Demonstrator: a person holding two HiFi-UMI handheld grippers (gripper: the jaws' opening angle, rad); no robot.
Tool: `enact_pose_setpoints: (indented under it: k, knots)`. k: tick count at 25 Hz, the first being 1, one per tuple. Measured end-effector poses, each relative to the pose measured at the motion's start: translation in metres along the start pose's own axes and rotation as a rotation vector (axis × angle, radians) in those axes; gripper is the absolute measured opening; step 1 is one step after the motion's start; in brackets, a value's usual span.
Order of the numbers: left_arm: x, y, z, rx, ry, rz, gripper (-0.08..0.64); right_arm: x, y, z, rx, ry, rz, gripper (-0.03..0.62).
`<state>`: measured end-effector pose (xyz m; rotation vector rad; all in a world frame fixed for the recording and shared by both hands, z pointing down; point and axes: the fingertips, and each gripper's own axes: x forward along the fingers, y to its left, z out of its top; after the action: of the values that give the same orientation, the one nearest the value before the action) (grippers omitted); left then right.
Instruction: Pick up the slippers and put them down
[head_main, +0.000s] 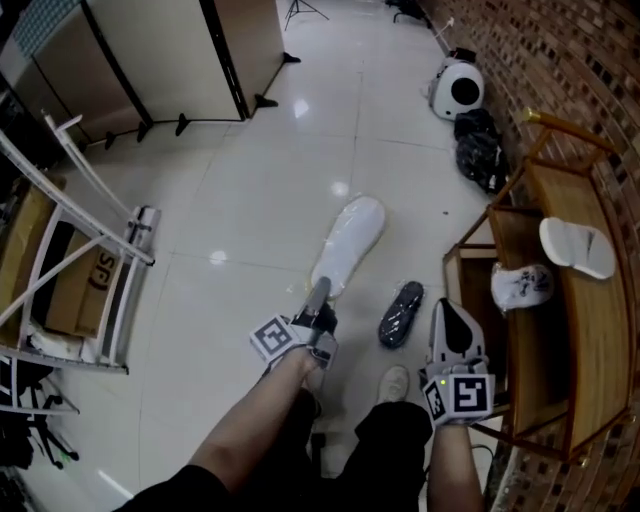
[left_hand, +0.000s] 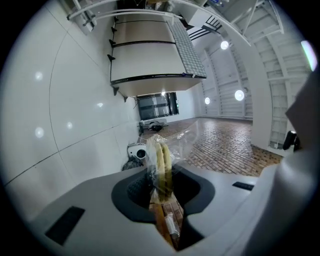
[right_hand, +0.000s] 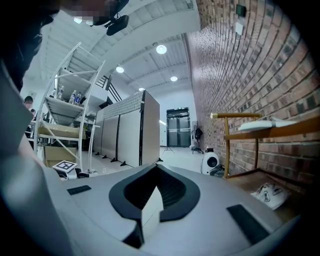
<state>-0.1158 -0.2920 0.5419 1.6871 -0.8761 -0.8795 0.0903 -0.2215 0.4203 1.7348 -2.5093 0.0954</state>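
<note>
Slippers (head_main: 352, 238), bagged, clamped in left gripper (head_main: 319, 290).

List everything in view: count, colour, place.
white slipper: 1, white, bagged, in the left gripper's jaws
black slipper: 1, black, bagged, on the floor between the grippers
loose slipper: 1, white, rack's top shelf
bundle: 1, white with dark print, rack's lower shelf
rack: 1, brown wood, by the brick wall
round device: 1, white, far floor
bag: 1, black, beside the device
partitions: several, beige, top left
metal shelf: 1, white, left
shoe: 1, pale, person's foot
left gripper: 1, grey, shut on the white slipper
right gripper: 1, grey, shut, empty
</note>
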Motion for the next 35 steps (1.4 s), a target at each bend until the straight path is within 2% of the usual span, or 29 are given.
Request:
enact_pose_setpoints:
  k: [3, 6, 9, 12, 14, 16, 17, 21, 26, 29, 33, 35]
  knots:
    - [0.011, 0.039, -0.015, -0.022, 0.011, 0.047, 0.077, 0.026, -0.013, -0.029, 0.023, 0.023, -0.023, 0.009]
    - [0.026, 0.076, -0.028, -0.060, 0.008, 0.072, 0.077, 0.059, -0.040, -0.075, 0.089, 0.057, -0.105, 0.009]
    - [0.031, 0.111, -0.044, -0.090, 0.017, 0.121, 0.077, 0.081, -0.059, -0.128, 0.173, 0.138, -0.158, 0.008]
    - [0.037, 0.140, -0.059, -0.121, 0.030, 0.150, 0.077, 0.094, -0.066, -0.179, 0.190, 0.238, -0.173, 0.009]
    - [0.042, 0.164, -0.069, -0.087, 0.063, 0.184, 0.077, 0.101, -0.074, -0.211, 0.200, 0.303, -0.193, 0.008]
    - [0.042, 0.194, -0.076, -0.046, 0.094, 0.255, 0.075, 0.109, -0.077, -0.236, 0.220, 0.348, -0.199, 0.008]
    - [0.041, 0.206, -0.079, -0.056, 0.088, 0.283, 0.075, 0.112, -0.076, -0.246, 0.229, 0.364, -0.200, 0.008]
    - [0.031, 0.248, -0.092, -0.128, 0.038, 0.357, 0.075, 0.112, -0.067, -0.280, 0.285, 0.414, -0.208, 0.008]
    - [0.010, 0.294, -0.116, -0.155, 0.055, 0.471, 0.077, 0.106, -0.042, -0.324, 0.266, 0.529, -0.102, 0.009]
    - [0.001, 0.315, -0.126, -0.199, 0.027, 0.536, 0.077, 0.104, -0.043, -0.329, 0.313, 0.545, -0.107, 0.008]
    - [-0.002, 0.330, -0.136, -0.246, 0.010, 0.595, 0.078, 0.110, -0.041, -0.322, 0.317, 0.531, -0.094, 0.008]
    - [-0.008, 0.338, -0.140, -0.245, 0.012, 0.656, 0.078, 0.111, -0.041, -0.323, 0.316, 0.532, -0.092, 0.008]
